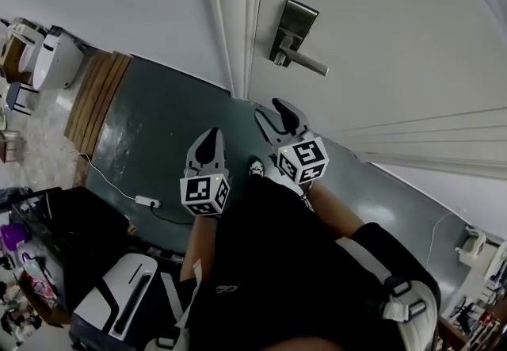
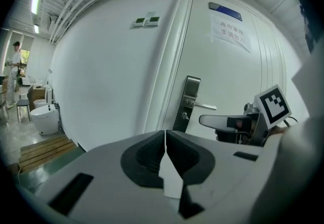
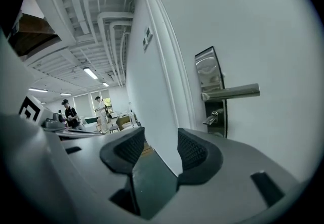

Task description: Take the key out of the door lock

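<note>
left gripper [image 2: 165, 134]: my fingers are pressed together, tips touching, nothing pinched.
right gripper [image 3: 157, 139]: my fingers are spread, the gap holds nothing, only floor and door edge show through it.
key [image 3: 212, 118]: sits in the lock below the lever, sticking out from the plate; ahead of my right fingertips and off to their right, apart from them, not touched.
key from the left: ahead of my shut left tips and a bit right, well apart.
lock plate [image 3: 210, 84]: upright metal strip on the door [image 1: 380, 40], beyond my right fingers.
lever handle [image 3: 230, 92]: level, above the key, pointing away from the door edge.
hand pose: in the head view both grippers reach out side by side from my body; the right one is further forward, nearer the lock.
tilt: both seem to point roughly level, slightly down, hard to be sure from above.
marker cubes: facing up toward my head.
</note>
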Motion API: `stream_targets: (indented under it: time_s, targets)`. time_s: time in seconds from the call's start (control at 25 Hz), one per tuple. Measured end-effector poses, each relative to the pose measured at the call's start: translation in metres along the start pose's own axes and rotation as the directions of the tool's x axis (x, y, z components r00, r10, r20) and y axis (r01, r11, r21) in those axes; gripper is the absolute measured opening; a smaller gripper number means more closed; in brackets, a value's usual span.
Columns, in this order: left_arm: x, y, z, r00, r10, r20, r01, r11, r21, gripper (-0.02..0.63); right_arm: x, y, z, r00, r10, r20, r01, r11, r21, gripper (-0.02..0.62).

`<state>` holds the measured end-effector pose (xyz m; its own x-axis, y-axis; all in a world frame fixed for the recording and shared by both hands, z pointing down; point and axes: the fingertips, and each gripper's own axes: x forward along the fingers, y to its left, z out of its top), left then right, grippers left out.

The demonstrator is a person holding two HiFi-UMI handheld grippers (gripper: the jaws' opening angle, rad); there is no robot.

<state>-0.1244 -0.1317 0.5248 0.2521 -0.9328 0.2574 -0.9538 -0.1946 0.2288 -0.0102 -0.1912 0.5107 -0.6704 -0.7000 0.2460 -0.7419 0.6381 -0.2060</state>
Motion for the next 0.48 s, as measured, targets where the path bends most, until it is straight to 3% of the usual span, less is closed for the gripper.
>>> stream_targets:
  time_s: [0.2,0.48]
  targets:
    - [0.040,-0.017,0.003,0.999,-0.035,-0.032,0.036,0.998,0.049,0.028,0.006,-0.030,0.000,1.000,-0.022,0.018,0.021,0.998,0.053,0.215]
    - [0.077,-0.032,0.005,0.993,-0.096,-0.073,0.102,0.992,0.073,0.028,0.011,-0.057,-0.002,0.997,-0.027,0.066,0.012,0.975,0.221,0.218]
